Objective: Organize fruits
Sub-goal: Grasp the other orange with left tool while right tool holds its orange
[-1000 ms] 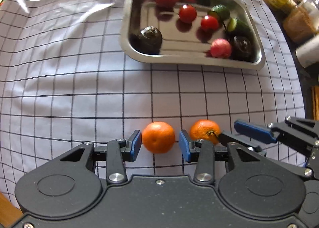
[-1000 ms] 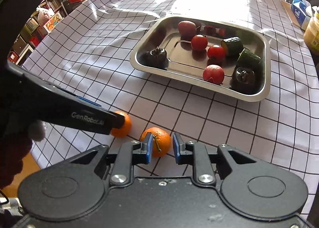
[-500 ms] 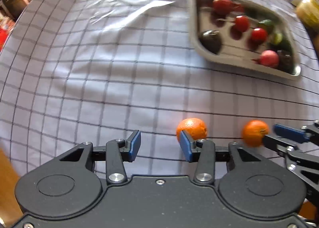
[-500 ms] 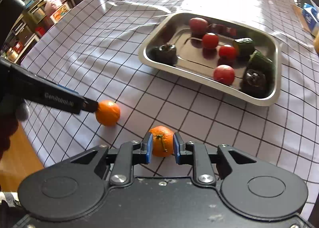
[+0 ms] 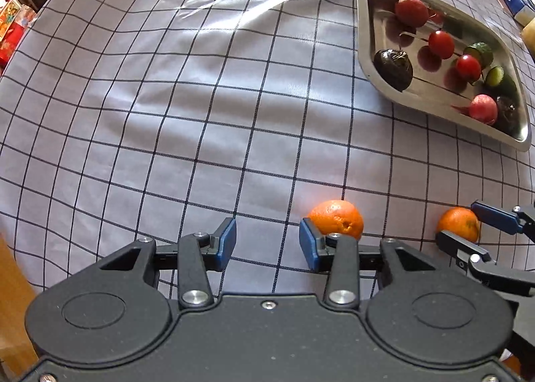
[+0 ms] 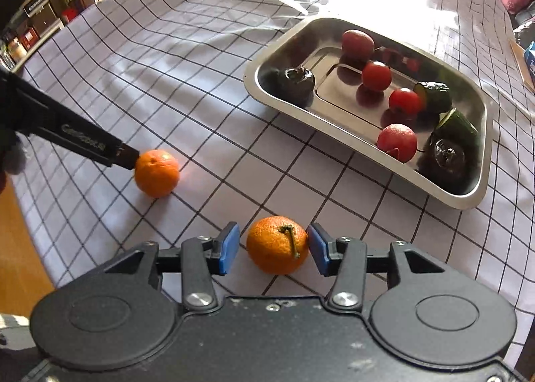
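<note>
Two tangerines lie on the checked tablecloth. The plain one point(image 5: 336, 218) point(image 6: 156, 173) rests just outside the right-hand finger of my left gripper point(image 5: 267, 243). Its jaws are closing with only cloth between them. In the right wrist view a dark left finger point(image 6: 100, 148) touches that fruit's side. The stemmed tangerine point(image 6: 277, 245) point(image 5: 458, 223) sits between the blue pads of my right gripper point(image 6: 274, 248) point(image 5: 474, 231). Those jaws are opening, and a gap shows at the left pad.
A steel tray point(image 5: 362, 47) point(image 6: 254, 81) farther back on the right holds red tomatoes, cucumber pieces and dark round fruits. The table's near edge and a wooden floor point(image 6: 20, 248) lie at the left. Boxes and shelves crowd the far edges.
My left gripper slid left off the plain tangerine, which was between its fingers and now lies outside them. My right gripper's jaws spread apart from the stemmed tangerine they were clamping.
</note>
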The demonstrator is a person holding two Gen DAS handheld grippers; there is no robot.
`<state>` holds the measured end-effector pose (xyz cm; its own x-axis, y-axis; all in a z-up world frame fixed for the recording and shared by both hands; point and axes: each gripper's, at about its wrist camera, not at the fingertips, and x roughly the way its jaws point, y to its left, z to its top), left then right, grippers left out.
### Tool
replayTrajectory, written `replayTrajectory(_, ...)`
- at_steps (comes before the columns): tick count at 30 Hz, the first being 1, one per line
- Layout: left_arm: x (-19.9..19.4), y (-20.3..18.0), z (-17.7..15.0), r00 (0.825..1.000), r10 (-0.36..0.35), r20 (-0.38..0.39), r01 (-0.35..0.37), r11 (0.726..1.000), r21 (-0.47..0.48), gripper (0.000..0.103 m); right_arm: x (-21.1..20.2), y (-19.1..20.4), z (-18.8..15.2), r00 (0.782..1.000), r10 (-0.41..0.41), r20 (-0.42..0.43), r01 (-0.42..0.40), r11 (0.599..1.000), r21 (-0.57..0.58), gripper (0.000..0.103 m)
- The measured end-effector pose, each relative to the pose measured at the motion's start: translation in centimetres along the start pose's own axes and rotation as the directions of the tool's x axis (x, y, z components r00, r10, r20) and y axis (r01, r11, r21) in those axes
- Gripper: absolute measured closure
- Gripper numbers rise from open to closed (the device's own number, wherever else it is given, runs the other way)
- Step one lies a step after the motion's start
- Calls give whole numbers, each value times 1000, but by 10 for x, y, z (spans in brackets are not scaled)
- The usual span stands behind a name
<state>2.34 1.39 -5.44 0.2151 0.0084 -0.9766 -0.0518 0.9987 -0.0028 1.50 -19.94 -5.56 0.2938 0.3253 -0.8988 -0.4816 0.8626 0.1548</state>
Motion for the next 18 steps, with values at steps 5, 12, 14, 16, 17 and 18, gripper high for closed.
replayTrajectory(5, -7, -1, -2, 1000, -15, 15, 15, 1000, 1, 53, 9, -1, 0, 999, -1, -33, 2, 1000, 24, 55)
replayTrajectory(12, -21, -10, -4, 996, -48, 68, 45, 998, 41, 53, 10, -1, -9, 999, -5, -47, 7, 999, 40, 59)
replayTrajectory(14, -23, -15, -5, 995, -67, 75, 63, 996, 65, 53, 8, -2, -10, 999, -5, -46, 7, 999, 46, 60)
replayTrajectory(16, -23, -22, -5, 993, -84, 77, 77, 993, 91, 52, 6, -4, -10, 999, -5, -44, 7, 998, 57, 60)
replayTrajectory(17, -22, -25, -5, 993, -87, 76, 79, 992, 102, 51, 4, -5, -11, 999, -4, -42, 7, 998, 62, 60)
replayTrajectory(18, -20, -28, -6, 994, -87, 74, 78, 991, 112, 50, 2, -7, -11, 999, -6, -39, 9, 998, 69, 60)
